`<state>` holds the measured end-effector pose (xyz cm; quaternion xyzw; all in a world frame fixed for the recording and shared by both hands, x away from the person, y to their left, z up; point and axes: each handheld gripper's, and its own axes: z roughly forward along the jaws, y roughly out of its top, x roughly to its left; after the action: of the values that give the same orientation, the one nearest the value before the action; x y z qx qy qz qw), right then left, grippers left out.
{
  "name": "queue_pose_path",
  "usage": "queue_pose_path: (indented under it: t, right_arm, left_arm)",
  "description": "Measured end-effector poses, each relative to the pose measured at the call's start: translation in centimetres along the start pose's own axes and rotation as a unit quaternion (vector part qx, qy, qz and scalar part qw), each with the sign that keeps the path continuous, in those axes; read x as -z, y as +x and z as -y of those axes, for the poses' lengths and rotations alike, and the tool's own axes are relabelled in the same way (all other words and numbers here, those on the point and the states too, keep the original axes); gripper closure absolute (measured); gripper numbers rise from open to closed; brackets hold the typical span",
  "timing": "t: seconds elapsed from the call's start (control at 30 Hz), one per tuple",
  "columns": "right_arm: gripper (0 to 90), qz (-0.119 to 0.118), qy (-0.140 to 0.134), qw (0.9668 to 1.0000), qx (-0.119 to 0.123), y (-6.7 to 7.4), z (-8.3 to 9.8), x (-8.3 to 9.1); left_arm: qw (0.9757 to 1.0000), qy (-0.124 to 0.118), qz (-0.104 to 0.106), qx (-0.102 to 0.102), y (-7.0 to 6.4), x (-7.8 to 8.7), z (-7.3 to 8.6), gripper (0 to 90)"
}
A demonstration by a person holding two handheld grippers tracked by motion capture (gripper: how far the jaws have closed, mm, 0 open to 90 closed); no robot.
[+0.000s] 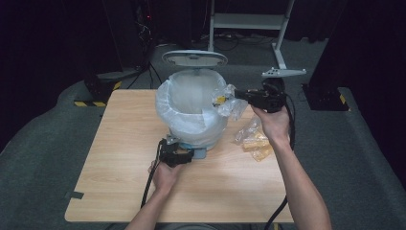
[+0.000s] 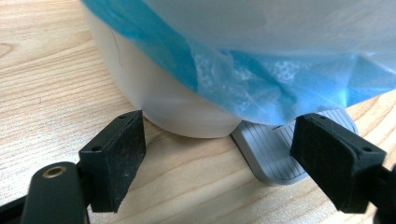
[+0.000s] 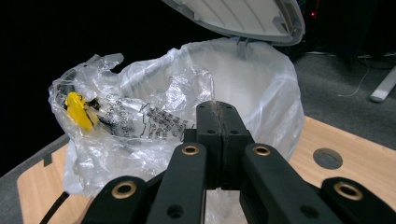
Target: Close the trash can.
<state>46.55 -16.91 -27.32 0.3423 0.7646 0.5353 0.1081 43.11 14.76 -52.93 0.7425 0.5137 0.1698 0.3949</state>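
Desk | pedal bin, lid up, liner fitted | left tool wide at the pedal | right tool clamped on clear wrapper at the bin rim, not dropped yet | more wrappers left beside the bin

High view overhead, facing forward; gripper views close; all share bin.

Lidded bin with liner stands mid-table, toward the far edge, lid up. Right gripper holds a clear wrapper at the bin's right rim. Left gripper sits at the bin's foot, near side. More wrappers lie by the right edge.
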Motion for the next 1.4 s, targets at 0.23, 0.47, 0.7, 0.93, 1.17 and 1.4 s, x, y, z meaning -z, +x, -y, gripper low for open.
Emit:
queue_pose_path:
  t: [0.23, 0.47, 0.7, 0.93, 1.17, 1.4]
  right_arm:
    - [89.5, 0.007, 0.006, 0.9999, 0.01, 0.3, -1.3, -1.2]
    - [89.5, 0.006, 0.009, 0.9999, 0.009, 0.3, -2.1, -2.5]
    - [89.5, 0.019, 0.016, 0.9995, 0.02, 0.6, -3.1, -4.0]
    - [89.4, 0.022, 0.023, 0.9993, 0.019, 0.8, -3.8, -5.9]
    - [89.0, 0.033, 0.031, 0.9986, 0.028, 1.3, -3.9, -7.8]
    - [79.3, 0.038, 0.031, 0.9988, 0.009, 0.7, -3.8, -8.8]
  left_arm:
    - [1.0, 0.0, -0.001, -0.001, 0.0, 0.0, 0.0, 17.9]
    - [1.0, -0.001, -0.001, 0.0, 0.0, 0.0, 0.0, 17.8]
    - [1.0, 0.0, -0.001, -0.001, 0.0, 0.0, 0.0, 17.9]
    - [1.0, -0.001, -0.001, 0.0, 0.0, 0.0, 0.0, 17.8]
    - [1.0, -0.001, -0.001, 0.0, 0.0, 0.0, 0.0, 17.8]
    - [1.0, 0.0, -0.001, 0.0, 0.0, 0.0, 0.0, 17.8]
